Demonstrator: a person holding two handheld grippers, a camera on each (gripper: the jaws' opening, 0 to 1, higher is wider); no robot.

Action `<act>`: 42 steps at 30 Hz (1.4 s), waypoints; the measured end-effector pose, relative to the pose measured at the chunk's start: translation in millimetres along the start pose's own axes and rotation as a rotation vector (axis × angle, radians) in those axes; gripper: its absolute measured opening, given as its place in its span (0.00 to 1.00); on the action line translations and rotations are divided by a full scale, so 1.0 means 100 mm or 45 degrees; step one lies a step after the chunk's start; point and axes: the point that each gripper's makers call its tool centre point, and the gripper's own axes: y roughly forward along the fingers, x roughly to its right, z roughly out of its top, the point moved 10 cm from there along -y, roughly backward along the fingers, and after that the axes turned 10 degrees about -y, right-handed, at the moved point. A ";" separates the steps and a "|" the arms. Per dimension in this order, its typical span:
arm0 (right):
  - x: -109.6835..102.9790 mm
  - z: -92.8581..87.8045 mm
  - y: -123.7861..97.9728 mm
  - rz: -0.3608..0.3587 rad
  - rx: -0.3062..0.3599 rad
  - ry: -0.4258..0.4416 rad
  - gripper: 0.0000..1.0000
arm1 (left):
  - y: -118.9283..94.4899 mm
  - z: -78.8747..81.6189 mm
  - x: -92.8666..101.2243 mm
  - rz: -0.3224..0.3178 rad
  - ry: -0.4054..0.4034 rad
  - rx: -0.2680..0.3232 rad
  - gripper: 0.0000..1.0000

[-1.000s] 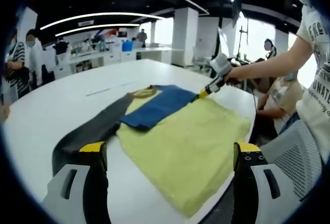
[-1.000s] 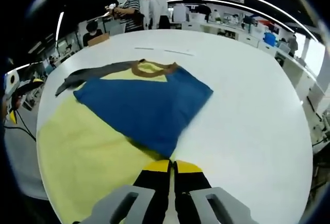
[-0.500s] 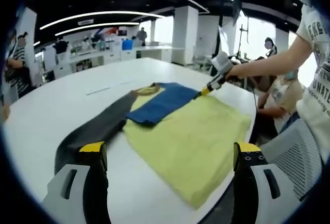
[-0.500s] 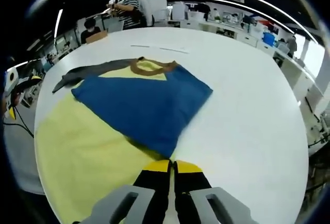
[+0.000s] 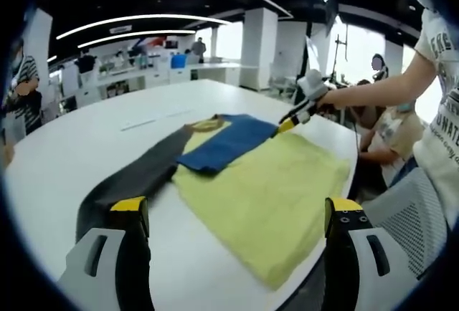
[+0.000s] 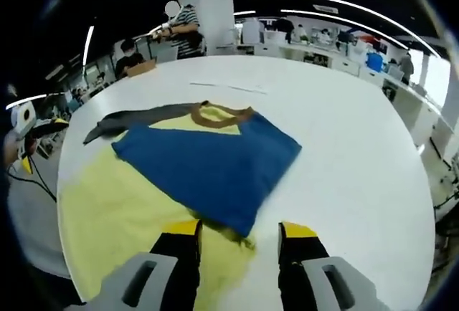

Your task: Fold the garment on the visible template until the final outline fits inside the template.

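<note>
Left gripper (image 5: 233, 214): jaws wide apart, nothing between them, held back from the garment (image 5: 265, 182), which lies flat on the white table (image 5: 86, 146); grey sleeve (image 5: 133, 178) trails left, blue sleeve (image 5: 226, 142) folded over the yellow body. Right gripper (image 6: 239, 238): jaws apart, straddling the blue sleeve's near corner.

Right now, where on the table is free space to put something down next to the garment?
The white table is bare beside the folded blue sleeve and beyond the brown collar, towards the far edge. It is crowded where the yellow body and the grey sleeve reach the near table edge.
</note>
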 end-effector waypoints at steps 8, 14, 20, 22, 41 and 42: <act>-0.18 0.09 -0.15 0.102 0.084 -0.031 0.73 | -0.04 0.02 -0.04 0.021 -0.028 0.014 0.99; -0.23 0.10 -0.27 0.149 0.130 -0.065 0.89 | -0.08 0.02 -0.10 0.047 -0.053 0.016 0.99; -0.28 0.12 -0.42 0.179 0.192 -0.100 0.99 | -0.13 -0.01 -0.16 0.091 -0.086 0.015 0.99; -0.31 0.12 -0.47 0.186 0.216 -0.106 0.99 | -0.15 -0.02 -0.19 0.104 -0.106 0.026 0.99; -0.57 0.03 -0.79 0.182 0.296 -0.180 0.99 | -0.42 -0.18 -0.72 0.405 -0.267 0.083 0.94; -0.58 0.02 -0.80 0.183 0.297 -0.181 0.99 | -0.43 -0.19 -0.74 0.419 -0.270 0.082 0.93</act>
